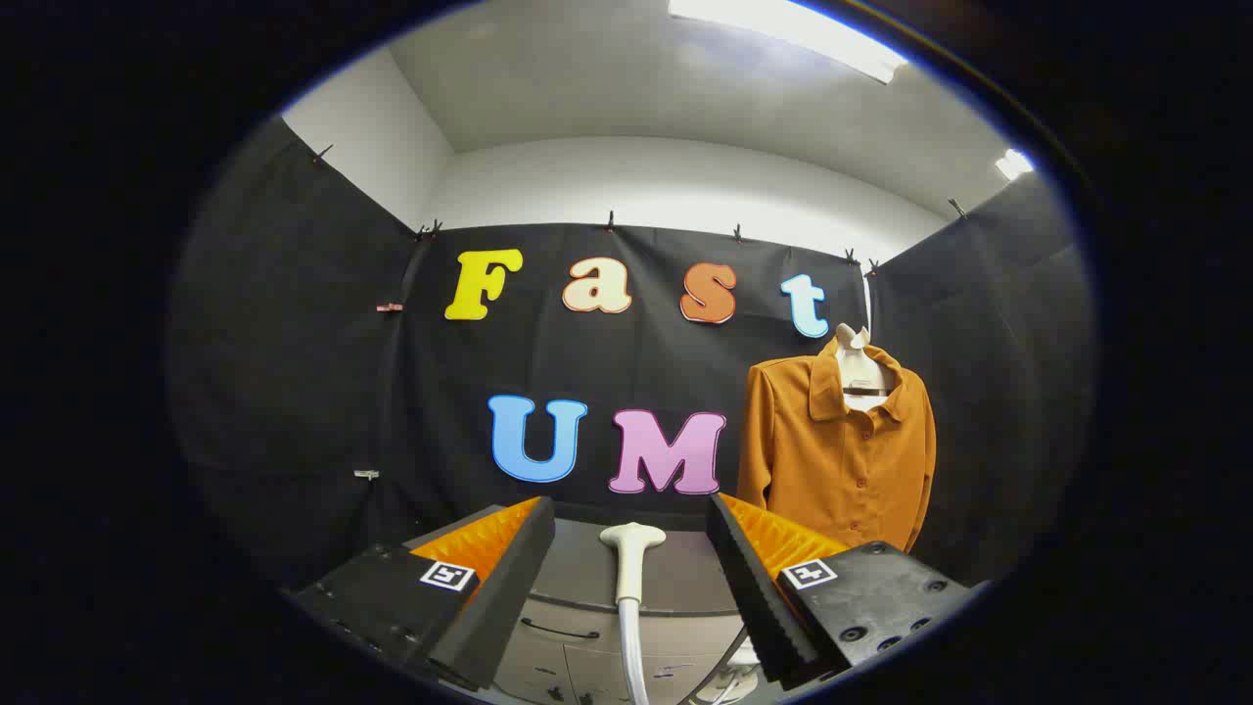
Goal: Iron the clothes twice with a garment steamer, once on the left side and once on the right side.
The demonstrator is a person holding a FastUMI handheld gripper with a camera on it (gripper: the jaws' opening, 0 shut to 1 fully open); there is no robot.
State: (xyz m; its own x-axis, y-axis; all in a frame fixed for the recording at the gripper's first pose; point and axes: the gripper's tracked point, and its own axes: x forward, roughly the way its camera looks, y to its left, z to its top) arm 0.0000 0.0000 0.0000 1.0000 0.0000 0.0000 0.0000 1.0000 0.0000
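Shirt (pixel 842 460), orange with a collar and a row of buttons down its front, hangs on a pale hanger (pixel 858 370) against the black cloth wall, beyond the gripper's right finger and off to its right. Below and in front of the wall stands a grey bench (pixel 675 578) with drawers; a dark handle shows on one drawer front. Gripper (pixel 631 534) is spread wide, its two fingers well apart and pinching nothing. Steamer (pixel 631 563), white, stands upright between the fingers, touching neither; its wide flat head is at the top, just above the bench's front edge, and its neck runs straight down from there. Shirt and steamer are well apart.
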